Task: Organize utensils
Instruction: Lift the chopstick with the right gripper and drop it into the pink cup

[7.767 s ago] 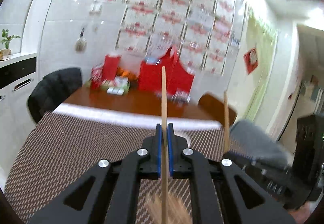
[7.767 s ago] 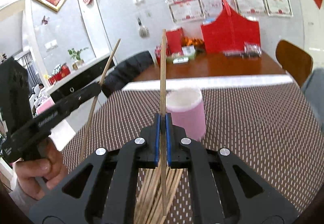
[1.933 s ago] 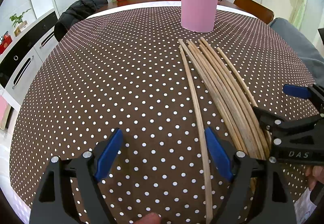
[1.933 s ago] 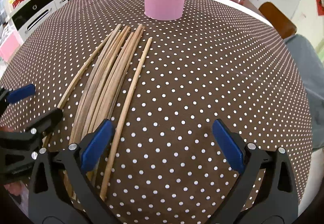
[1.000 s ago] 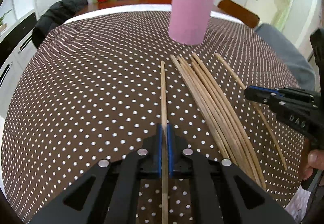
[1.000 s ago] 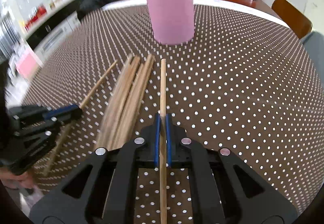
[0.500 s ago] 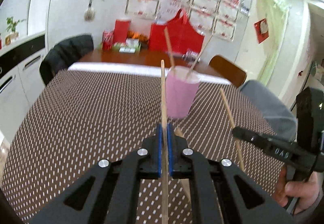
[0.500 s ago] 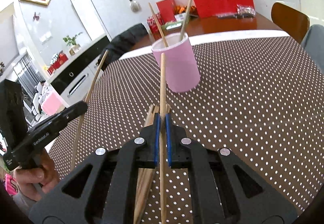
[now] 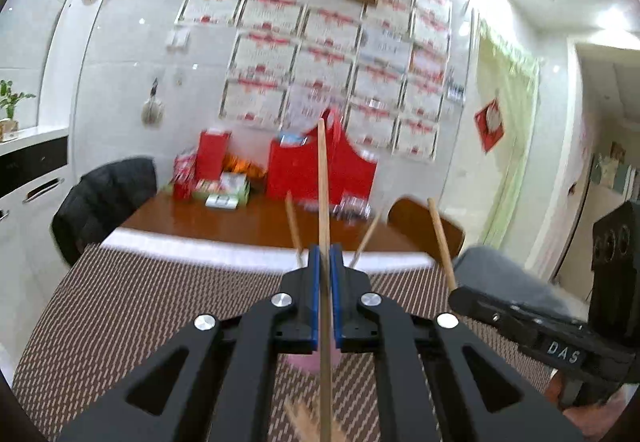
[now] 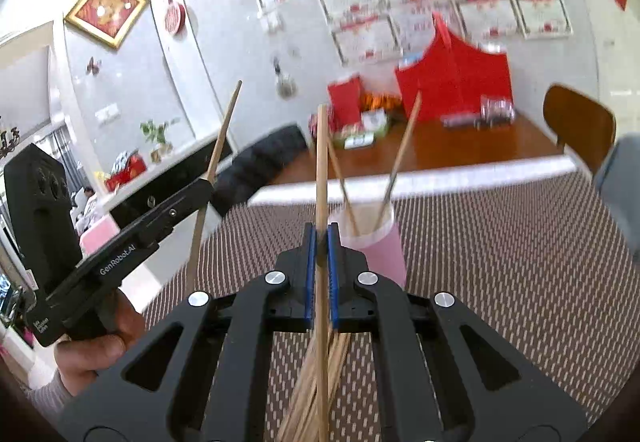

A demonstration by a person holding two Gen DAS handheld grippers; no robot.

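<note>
My left gripper (image 9: 325, 256) is shut on a wooden chopstick (image 9: 322, 178) that points up and away, lifted above the table. The pink cup (image 9: 308, 360) is almost hidden under its jaws; two chopsticks (image 9: 293, 226) stick out of the cup. My right gripper (image 10: 320, 232) is shut on another chopstick (image 10: 321, 162), just left of the pink cup (image 10: 386, 254) and nearer than it. That cup holds two chopsticks (image 10: 401, 146). Several loose chopsticks (image 10: 340, 356) lie on the cloth below. Each wrist view shows the other gripper with its stick: the right gripper (image 9: 460, 298) and the left gripper (image 10: 206, 184).
A brown dotted tablecloth (image 10: 500, 262) covers the table. Beyond it, bare wood (image 9: 248, 220) carries red bags (image 9: 352, 170) and boxes. A black jacket on a chair (image 9: 104, 194) is at the far left, a wooden chair (image 10: 580, 122) at the far right. A hand (image 10: 92, 350) grips the left tool.
Both grippers have risen and tilted up from the table, each with its chopstick in it. The cup has dropped low in both views and the wall fills them.
</note>
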